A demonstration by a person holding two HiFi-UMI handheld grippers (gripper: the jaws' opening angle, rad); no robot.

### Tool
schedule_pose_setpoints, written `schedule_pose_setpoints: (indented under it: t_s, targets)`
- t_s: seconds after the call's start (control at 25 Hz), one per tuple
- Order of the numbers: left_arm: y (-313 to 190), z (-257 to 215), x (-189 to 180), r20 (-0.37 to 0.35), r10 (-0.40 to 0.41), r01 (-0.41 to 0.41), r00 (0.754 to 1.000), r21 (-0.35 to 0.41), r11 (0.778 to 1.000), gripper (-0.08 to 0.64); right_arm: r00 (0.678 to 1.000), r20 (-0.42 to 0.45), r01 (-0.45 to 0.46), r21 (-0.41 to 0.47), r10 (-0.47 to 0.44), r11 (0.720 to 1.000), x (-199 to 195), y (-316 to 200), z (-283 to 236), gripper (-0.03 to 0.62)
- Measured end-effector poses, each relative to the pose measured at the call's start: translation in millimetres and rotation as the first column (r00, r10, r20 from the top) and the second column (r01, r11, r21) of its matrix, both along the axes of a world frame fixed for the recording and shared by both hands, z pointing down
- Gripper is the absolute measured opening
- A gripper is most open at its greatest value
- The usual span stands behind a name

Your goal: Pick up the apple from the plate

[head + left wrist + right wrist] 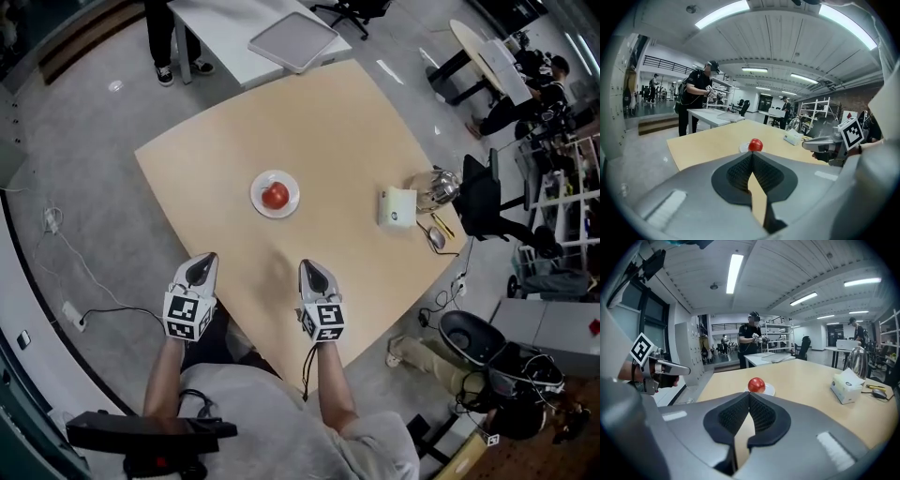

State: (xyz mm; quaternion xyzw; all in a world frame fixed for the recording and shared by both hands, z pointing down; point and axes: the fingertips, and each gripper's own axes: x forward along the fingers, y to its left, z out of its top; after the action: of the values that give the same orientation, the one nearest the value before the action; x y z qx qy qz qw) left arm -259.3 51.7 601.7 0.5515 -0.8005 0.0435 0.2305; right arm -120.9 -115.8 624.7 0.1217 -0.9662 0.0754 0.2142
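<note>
A red apple sits on a small white plate near the middle of the light wooden table. Both gripper views look straight at the apple beyond their jaw tips. My left gripper hangs over the table's near edge, its jaws shut with nothing between them. My right gripper is over the near part of the table, also shut and empty. Both are well short of the plate.
A white tissue box, a metal kettle, a mouse and pens lie at the table's right side. A grey tray rests on a white table beyond. A person stands at the far left; chairs and cables surround the table.
</note>
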Motion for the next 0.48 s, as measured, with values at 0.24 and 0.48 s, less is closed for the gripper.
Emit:
schedule_pose_setpoints:
  t_s: [0.24,0.48]
  targets:
    - [-1,10,-25,-0.030,-0.013,0.013,0.999,-0.013,1.000,0.020,0.998,-0.038,0.051,0.057,-0.049,0.997,-44,-14,0,0.008]
    - [1,19,-48,-0.043,-0.021,0.019,0.999,-0.032,0.999,0.020,0.991,-0.080,0.119,0.112,-0.110,0.987,-90,-28,3,0.023]
